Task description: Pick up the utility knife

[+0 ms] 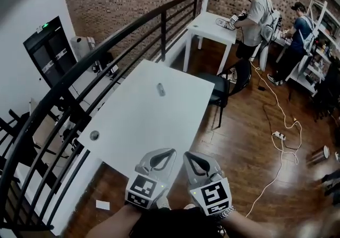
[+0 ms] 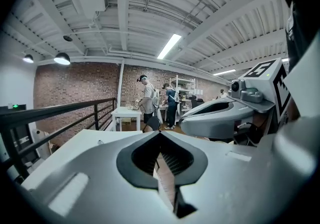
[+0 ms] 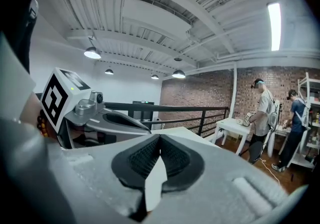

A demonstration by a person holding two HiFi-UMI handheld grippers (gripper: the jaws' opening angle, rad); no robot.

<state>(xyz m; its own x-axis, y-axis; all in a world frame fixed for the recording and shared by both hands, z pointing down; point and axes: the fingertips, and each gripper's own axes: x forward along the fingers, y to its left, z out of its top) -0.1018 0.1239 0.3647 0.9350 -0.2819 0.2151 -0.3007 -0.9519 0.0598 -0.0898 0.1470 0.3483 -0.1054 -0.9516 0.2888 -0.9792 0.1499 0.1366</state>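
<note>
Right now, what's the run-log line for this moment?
phase: pre-reach | left gripper: shut, empty | right gripper: shut, empty | utility knife: on white table, untouched

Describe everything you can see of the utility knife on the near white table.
The utility knife appears in the head view as a small, grey, oblong thing, too small to make out a blade or other parts. It lies flat on the white table, toward the far half of the top, its length running roughly away from the camera. Only the table touches it.
</note>
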